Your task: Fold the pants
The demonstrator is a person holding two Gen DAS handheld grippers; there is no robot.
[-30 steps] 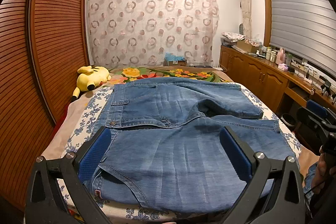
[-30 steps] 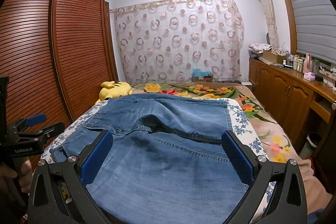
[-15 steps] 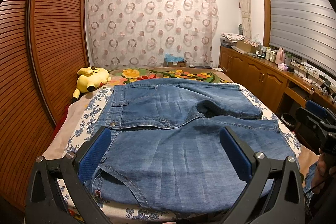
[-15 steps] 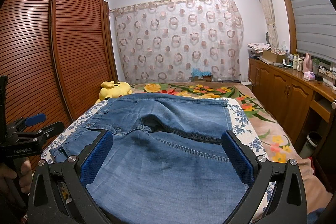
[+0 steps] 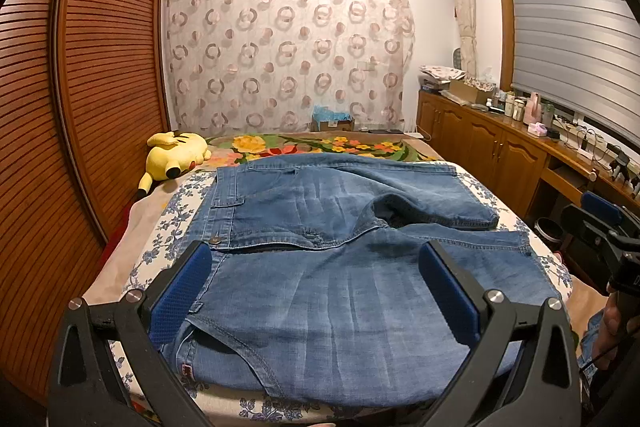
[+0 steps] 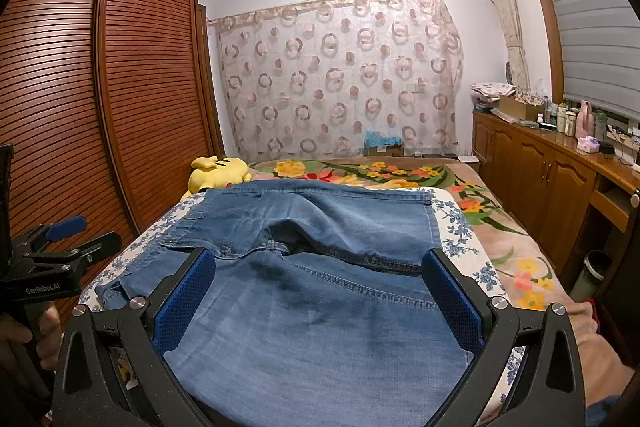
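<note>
- The bed [image 5: 120,275] is the biggest thing — a flowery cover on it.
- The blue jeans [image 5: 344,267] lie flat and spread out across the near end of the bed, waist toward its left edge.
- The left gripper [image 5: 316,279] hangs over the jeans, fingers wide apart, holding nothing.
- The right gripper [image 6: 320,291] does too — spread wide, empty.
- A yellow plush toy [image 5: 176,155] sits by the bed's far left edge.

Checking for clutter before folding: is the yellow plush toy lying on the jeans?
No, the plush toy lies beyond the jeans, beside the wardrobe.
</note>
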